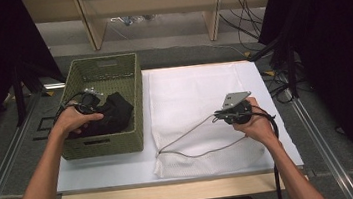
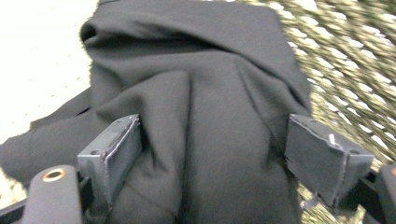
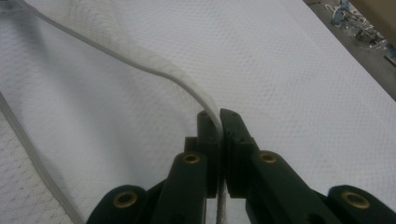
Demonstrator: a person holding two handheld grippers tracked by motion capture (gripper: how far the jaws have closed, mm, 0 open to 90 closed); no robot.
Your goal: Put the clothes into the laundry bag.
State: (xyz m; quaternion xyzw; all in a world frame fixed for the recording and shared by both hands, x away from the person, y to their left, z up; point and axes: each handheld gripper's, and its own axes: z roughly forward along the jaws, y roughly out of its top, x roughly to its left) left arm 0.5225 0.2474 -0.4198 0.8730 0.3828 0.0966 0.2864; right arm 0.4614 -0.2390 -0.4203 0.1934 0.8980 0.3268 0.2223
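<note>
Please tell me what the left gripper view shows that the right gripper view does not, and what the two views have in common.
Left gripper view: the left gripper open, its fingers on either side of a black cloth in the woven basket.

Right gripper view: the right gripper shut on the grey-edged hem of the white mesh bag.

Shared: each looks along its own black fingers at fabric.
</note>
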